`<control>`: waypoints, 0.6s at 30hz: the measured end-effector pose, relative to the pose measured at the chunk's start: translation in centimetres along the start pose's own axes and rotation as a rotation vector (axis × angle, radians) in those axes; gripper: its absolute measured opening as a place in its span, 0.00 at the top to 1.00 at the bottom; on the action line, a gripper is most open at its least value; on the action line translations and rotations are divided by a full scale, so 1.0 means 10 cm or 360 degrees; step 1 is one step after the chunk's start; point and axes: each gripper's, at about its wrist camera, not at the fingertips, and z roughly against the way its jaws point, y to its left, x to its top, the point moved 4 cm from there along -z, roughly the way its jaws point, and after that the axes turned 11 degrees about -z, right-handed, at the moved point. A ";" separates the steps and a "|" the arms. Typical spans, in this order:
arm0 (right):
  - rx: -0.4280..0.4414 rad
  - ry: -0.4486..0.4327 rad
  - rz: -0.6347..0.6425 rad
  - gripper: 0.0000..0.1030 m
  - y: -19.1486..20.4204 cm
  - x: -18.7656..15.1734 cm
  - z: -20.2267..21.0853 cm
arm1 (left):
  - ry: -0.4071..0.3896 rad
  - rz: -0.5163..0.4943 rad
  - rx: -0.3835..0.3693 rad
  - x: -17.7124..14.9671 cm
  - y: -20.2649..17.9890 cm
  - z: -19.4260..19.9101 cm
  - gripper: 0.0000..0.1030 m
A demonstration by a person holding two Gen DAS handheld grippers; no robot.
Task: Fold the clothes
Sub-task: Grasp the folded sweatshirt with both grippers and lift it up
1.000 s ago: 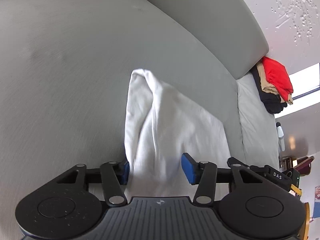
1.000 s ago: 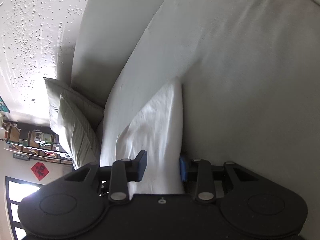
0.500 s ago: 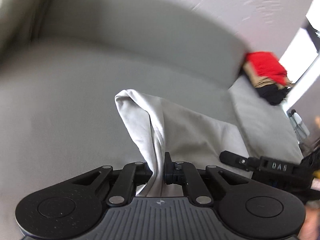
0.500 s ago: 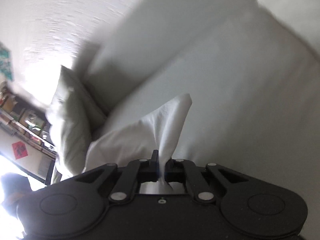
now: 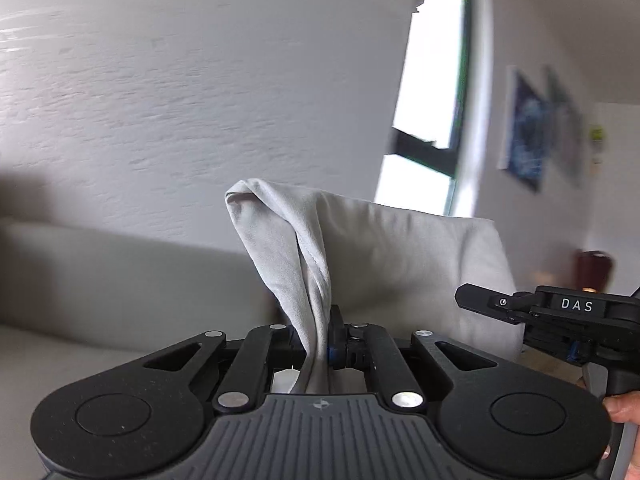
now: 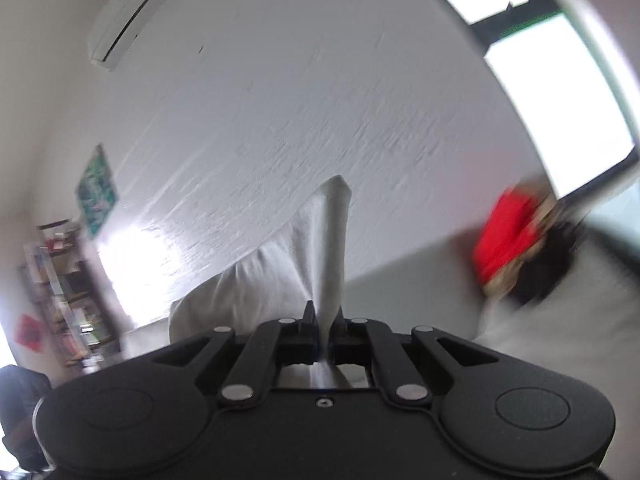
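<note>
A white garment (image 5: 360,248) is lifted off the grey sofa and stretched between both grippers. My left gripper (image 5: 320,340) is shut on one bunched corner of it, and the cloth rises in a twisted fold above the jaws. My right gripper (image 6: 324,332) is shut on the other corner of the white garment (image 6: 304,256), which stands up in a narrow peak. The right gripper (image 5: 560,316) also shows at the right of the left wrist view, with a person's fingers (image 5: 622,408) on its handle.
The grey sofa back (image 5: 120,272) runs behind the cloth. A pile of folded clothes, red on top (image 6: 512,236), lies on the sofa at the right. Bright windows (image 5: 432,80), wall pictures (image 5: 524,128) and a shelf unit (image 6: 64,292) surround the room.
Both grippers closed on the garment's corners, then lifted and tilted up, raising the cloth off the sofa seat. The views swung from the cushion to the wall and windows.
</note>
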 end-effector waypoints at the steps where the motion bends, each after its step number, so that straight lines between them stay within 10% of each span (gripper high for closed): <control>1: -0.0054 -0.0007 -0.0010 0.96 -0.14 0.04 0.05 | 0.0006 -0.0005 -0.0044 0.00 -0.17 -0.11 0.94; 9: -0.0482 -0.0065 -0.0093 0.96 -1.24 0.37 0.45 | 0.0346 0.0087 -0.0279 -0.67 -1.08 -1.34 0.94; 18: -0.0737 0.0074 -0.0353 0.96 -2.53 0.26 -0.16 | 0.0702 0.0175 -0.0319 -1.41 -1.03 -2.42 0.94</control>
